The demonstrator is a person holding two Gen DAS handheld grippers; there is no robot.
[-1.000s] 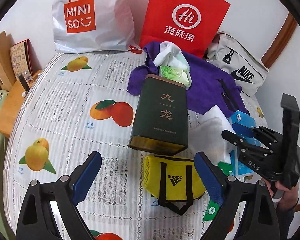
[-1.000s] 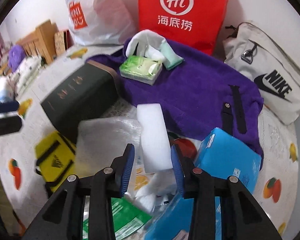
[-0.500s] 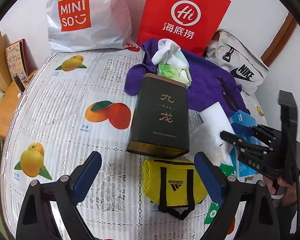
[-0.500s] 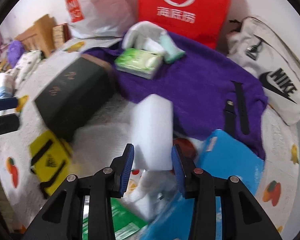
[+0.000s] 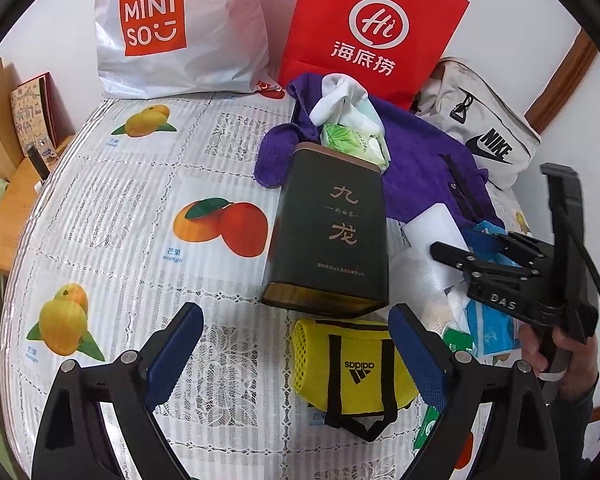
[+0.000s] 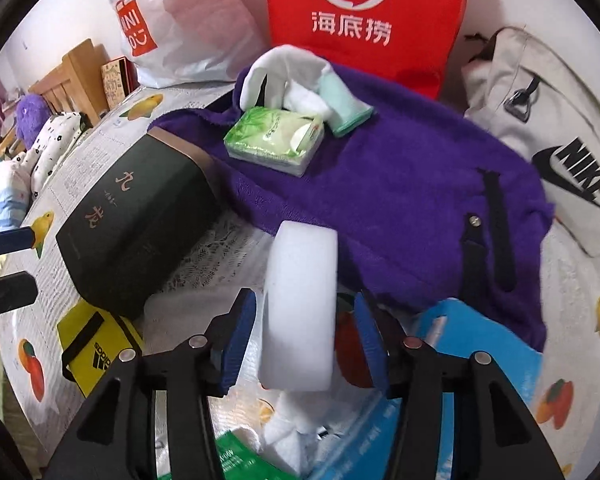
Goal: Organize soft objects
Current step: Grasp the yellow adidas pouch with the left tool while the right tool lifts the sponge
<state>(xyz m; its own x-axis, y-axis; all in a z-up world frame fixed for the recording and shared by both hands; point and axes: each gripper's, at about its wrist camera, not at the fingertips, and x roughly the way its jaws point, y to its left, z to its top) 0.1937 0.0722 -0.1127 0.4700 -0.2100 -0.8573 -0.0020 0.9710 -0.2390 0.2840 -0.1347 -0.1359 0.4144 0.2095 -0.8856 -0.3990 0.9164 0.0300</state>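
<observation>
My right gripper [image 6: 306, 332] is shut on a white foam block [image 6: 302, 304] and holds it above the table; the block also shows in the left wrist view [image 5: 434, 226]. A purple towel [image 6: 400, 204] lies behind it, with a green tissue pack [image 6: 276, 140] and white socks [image 6: 296, 80] on top. My left gripper [image 5: 296, 356] is open and empty above a yellow adidas bag [image 5: 348, 364]. A dark tea box [image 5: 332, 232] lies just beyond that bag.
A white MINISO bag [image 5: 172, 28], a red paper bag [image 5: 372, 32] and a grey Nike bag [image 5: 484, 136] stand at the back. A blue box [image 6: 476, 364] and loose packets lie under my right gripper. A black strap [image 6: 496, 232] lies on the towel. Wooden furniture [image 5: 4, 200] borders the left.
My right gripper has lifted the white foam block up off the clutter and moved it forward. My left gripper has stayed open and drifted only slightly.
</observation>
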